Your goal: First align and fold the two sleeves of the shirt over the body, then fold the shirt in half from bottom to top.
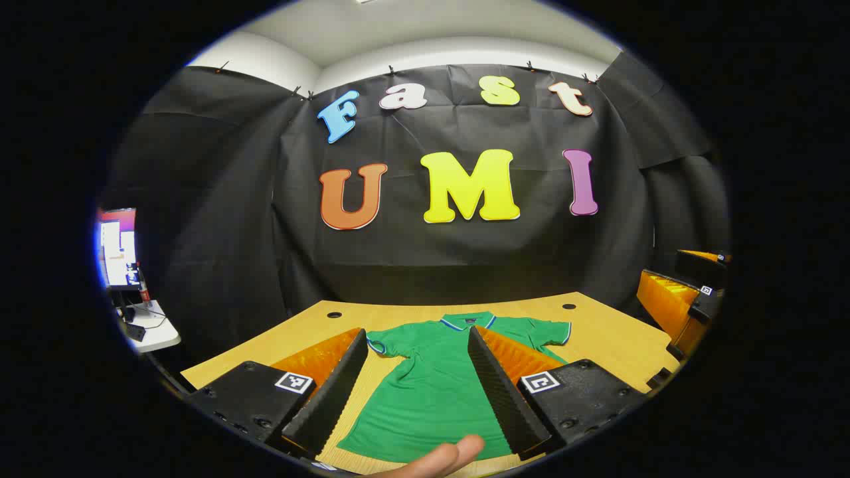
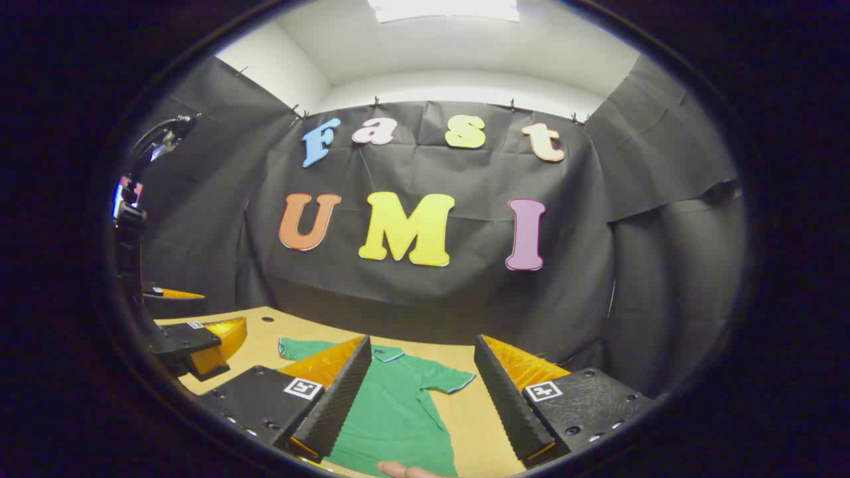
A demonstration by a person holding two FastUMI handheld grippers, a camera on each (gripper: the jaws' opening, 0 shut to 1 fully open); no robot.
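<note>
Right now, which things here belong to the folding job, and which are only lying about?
For the job: green shirt, left gripper, right gripper.
Just there: wooden table, monitor, small white table.

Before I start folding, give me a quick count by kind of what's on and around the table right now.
Green shirt, flat on the table: 1
Wooden table: 1
Grippers, left gripper and right gripper, both open: 2
Monitor on a side desk: 1
Total: 5
</note>
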